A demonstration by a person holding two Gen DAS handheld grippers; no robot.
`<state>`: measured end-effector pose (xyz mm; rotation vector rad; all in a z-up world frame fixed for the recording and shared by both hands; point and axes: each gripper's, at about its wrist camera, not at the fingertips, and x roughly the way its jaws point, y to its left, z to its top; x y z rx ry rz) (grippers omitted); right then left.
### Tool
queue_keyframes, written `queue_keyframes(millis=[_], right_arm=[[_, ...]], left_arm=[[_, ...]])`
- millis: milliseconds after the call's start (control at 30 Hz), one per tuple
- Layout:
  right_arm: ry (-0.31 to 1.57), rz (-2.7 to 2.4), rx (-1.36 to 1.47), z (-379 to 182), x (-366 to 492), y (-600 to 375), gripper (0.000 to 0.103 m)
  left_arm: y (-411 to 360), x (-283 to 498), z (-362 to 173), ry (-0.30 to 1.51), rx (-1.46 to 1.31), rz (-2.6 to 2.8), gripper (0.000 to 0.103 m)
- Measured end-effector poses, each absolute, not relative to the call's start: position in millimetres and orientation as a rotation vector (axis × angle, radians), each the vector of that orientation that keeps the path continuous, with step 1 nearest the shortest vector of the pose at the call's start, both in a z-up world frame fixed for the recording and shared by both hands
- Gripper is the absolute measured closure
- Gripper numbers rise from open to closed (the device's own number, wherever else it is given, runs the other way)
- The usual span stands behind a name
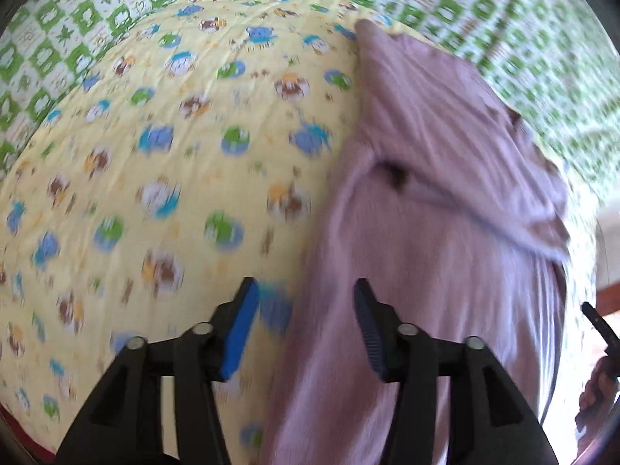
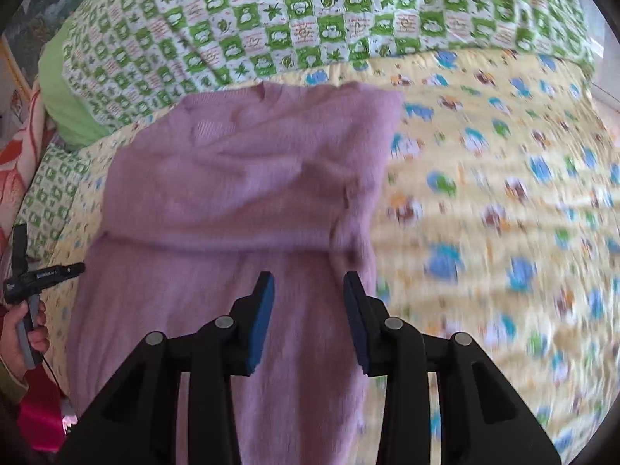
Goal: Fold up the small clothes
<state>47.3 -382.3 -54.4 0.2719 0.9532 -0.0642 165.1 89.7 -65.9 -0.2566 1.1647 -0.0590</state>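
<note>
A small pink knitted sweater (image 2: 240,178) lies on a yellow animal-print blanket (image 2: 484,178), its upper part folded down over the body. In the left wrist view the sweater (image 1: 426,193) fills the right half, over the blanket (image 1: 155,147). My left gripper (image 1: 306,290) is open and empty, its right finger over the sweater's left edge. My right gripper (image 2: 308,283) is open and empty above the sweater's lower body. The other gripper (image 2: 42,275), held in a hand, shows at the left edge of the right wrist view.
A green-and-white checked pillow (image 2: 310,19) lies behind the blanket. A plain green cushion edge (image 2: 66,89) and a red-patterned cloth (image 2: 23,143) are at the far left. Both views are motion-blurred.
</note>
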Motion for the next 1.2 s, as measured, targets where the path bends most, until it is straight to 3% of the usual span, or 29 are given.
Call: queue_keyframes(millis=[633,833,1200], right_arm=[[1.003,-0.07,0.519,-90,-139,-334,0.065],[1.035,-0.07,0.568,-116,-160,-324,0.064],[1.015,0.011,0.666,-125,-160,-310,0.064]], left_arm=[[83,-9,-102,1.286,-0.238,-0.268,0.032],[70,-28,-110,1.293,-0.237,-0.286,0.026],[84,-37,-121,1.299,-0.341,-0.292,0.027]])
